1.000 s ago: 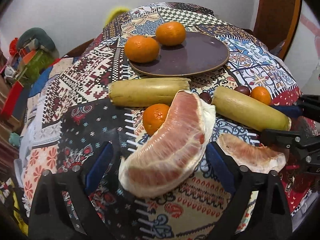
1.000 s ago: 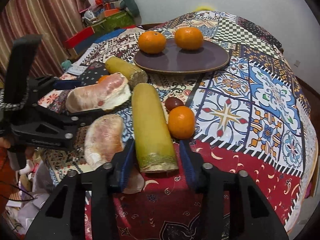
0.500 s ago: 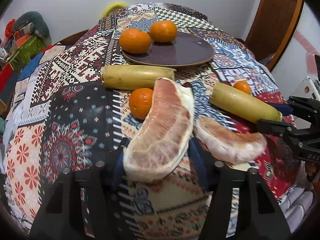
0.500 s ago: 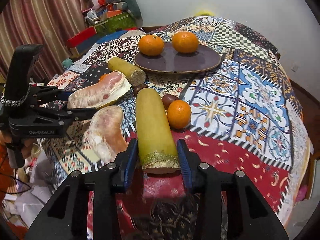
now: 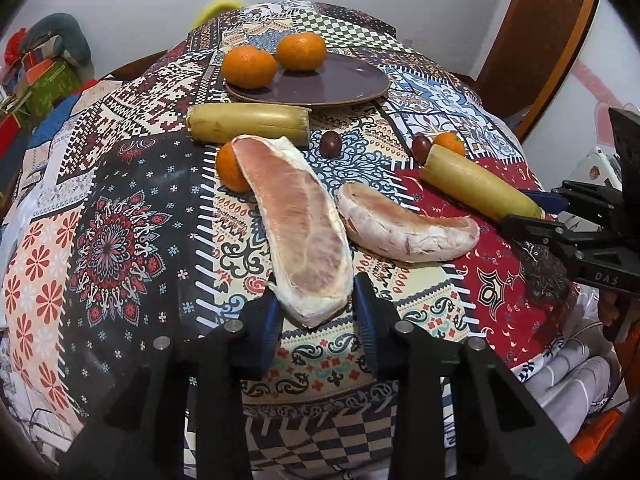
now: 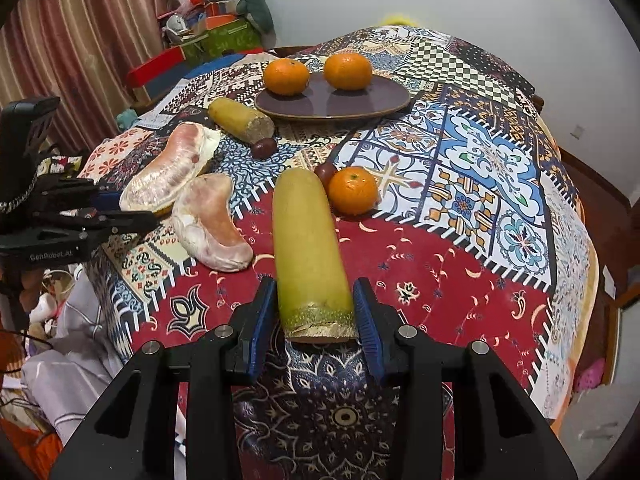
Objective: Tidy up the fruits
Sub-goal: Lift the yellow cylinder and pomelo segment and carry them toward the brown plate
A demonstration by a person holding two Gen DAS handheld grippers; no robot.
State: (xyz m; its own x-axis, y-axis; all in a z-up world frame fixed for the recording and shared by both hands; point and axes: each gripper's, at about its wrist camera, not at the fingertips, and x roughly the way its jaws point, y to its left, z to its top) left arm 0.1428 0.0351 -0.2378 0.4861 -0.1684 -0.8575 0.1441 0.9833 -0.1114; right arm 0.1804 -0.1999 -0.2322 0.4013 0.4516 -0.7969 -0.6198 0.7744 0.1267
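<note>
A long pink pomelo segment (image 5: 300, 224) lies on the patchwork cloth, and its near end sits between the pads of my left gripper (image 5: 318, 300). The jaws are closing and the pads touch both sides. My right gripper (image 6: 316, 304) is shut on the cut end of a yellow-green cane piece (image 6: 304, 232). A second pomelo segment (image 5: 404, 228) lies between the two. Two oranges (image 5: 249, 63) sit on the brown plate (image 5: 352, 84) at the far side. From the right wrist view, the left gripper (image 6: 120, 212) shows at the left edge.
Another cane piece (image 5: 248, 122) lies in front of the plate. A loose orange (image 5: 228, 168) is tucked behind the held segment, and another orange (image 6: 353, 191) rests beside the held cane. Two small dark fruits (image 6: 264, 148) lie between. Clutter (image 6: 216, 28) is stacked past the table's far left.
The left jaws have narrowed from wide apart onto the pomelo segment's near end, and that hand has drawn back. The right gripper stayed shut and pulled the cane piece toward the near edge.
</note>
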